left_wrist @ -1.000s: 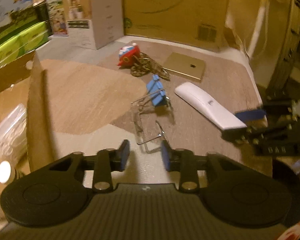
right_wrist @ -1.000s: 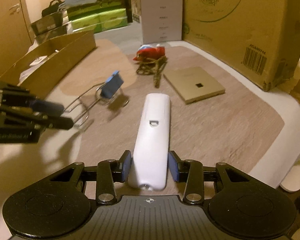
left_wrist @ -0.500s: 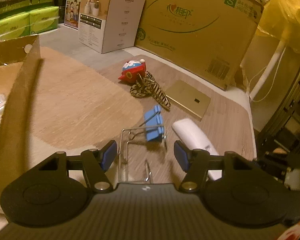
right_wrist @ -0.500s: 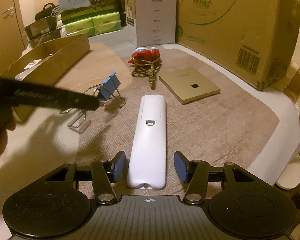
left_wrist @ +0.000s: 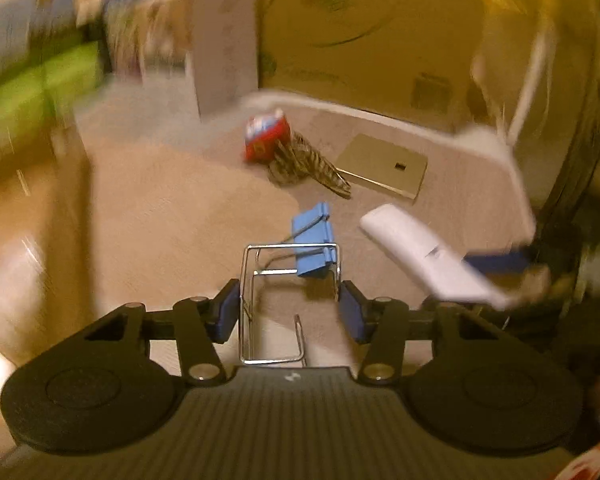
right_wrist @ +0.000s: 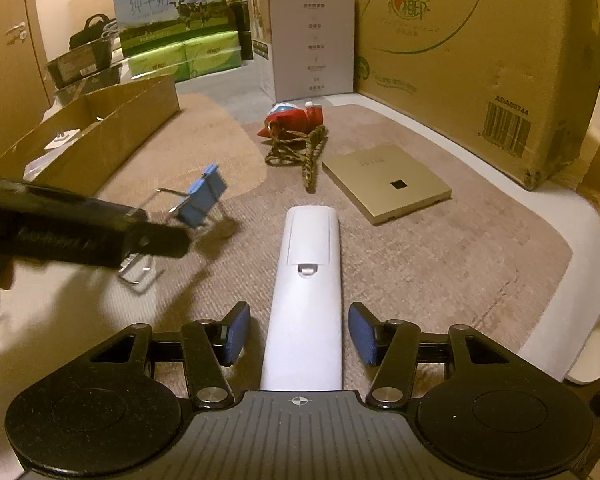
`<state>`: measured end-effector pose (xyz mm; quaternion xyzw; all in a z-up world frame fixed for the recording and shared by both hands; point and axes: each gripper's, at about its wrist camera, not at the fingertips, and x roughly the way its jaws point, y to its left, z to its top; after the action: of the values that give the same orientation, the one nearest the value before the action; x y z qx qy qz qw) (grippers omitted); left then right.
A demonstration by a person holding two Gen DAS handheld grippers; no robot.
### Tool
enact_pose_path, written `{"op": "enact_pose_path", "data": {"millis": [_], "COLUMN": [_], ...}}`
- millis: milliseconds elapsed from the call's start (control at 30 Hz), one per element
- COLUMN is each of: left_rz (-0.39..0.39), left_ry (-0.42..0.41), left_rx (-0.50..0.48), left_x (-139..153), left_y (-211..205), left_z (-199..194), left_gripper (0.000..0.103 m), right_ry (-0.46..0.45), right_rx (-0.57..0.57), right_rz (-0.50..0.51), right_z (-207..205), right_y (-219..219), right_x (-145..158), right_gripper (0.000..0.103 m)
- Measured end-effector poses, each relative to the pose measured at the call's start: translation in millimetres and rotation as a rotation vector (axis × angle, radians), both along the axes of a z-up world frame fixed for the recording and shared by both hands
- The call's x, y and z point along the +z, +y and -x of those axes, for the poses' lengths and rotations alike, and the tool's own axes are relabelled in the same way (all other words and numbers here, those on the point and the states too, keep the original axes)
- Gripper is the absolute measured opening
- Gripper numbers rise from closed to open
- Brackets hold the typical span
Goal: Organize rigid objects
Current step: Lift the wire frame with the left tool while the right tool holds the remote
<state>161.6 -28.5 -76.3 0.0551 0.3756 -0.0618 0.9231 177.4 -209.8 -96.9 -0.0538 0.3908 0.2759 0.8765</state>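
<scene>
A blue binder clip point(left_wrist: 314, 244) with long wire handles lies on the mat. My left gripper point(left_wrist: 290, 312) is open, with the clip's wire handles between its pads; the pads sit close beside the wires. A white remote point(right_wrist: 306, 292) lies lengthwise on the mat between the open pads of my right gripper point(right_wrist: 298, 338), which do not touch it. The remote also shows in the left wrist view point(left_wrist: 424, 256). The left gripper point(right_wrist: 156, 236) shows as a dark bar over the clip point(right_wrist: 200, 196) in the right wrist view.
A red toy point(right_wrist: 296, 118), a striped cord point(right_wrist: 300, 152) and a flat gold box point(right_wrist: 388, 182) lie further back on the mat. An open cardboard box point(right_wrist: 96, 132) stands at the left. Large cartons point(right_wrist: 460, 40) line the back and right.
My left gripper has moved forward over the clip's wire handles and its view is now blurred. My right gripper has opened wider around the remote.
</scene>
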Motion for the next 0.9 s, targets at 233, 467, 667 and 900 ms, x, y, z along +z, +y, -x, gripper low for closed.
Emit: {"op": "enact_pose_path", "data": {"millis": [233,467,667,900], "left_rz": [0.076,0.039,0.018,0.022], "left_ry": [0.087,0.139,0.102,0.136], "left_rx": [-0.032,-0.086,-0.125,-0.181], "left_x": [-2.7,-6.2,-4.5,-6.3], "left_y": [11.6,12.7,11.2,9.6], "left_z": [7.1,26.6,25.2,23.3], "left_gripper": [0.048,0.048,0.048,0.048], "right_ry": [0.003,-0.013,-0.039,-0.055], "right_rx": [0.008,0.015,0.021,-0.010], "right_rz": [-0.001,0.029,0.019,-0.031], "right_z": [-4.2,-4.7,-3.9,-5.2], "right_y": [7.7,14.0,17.9,9.8], "right_x": [0.3,-1.0,6.2,15.1], "right_gripper": [0.055,0.055,0.055,0.055]}}
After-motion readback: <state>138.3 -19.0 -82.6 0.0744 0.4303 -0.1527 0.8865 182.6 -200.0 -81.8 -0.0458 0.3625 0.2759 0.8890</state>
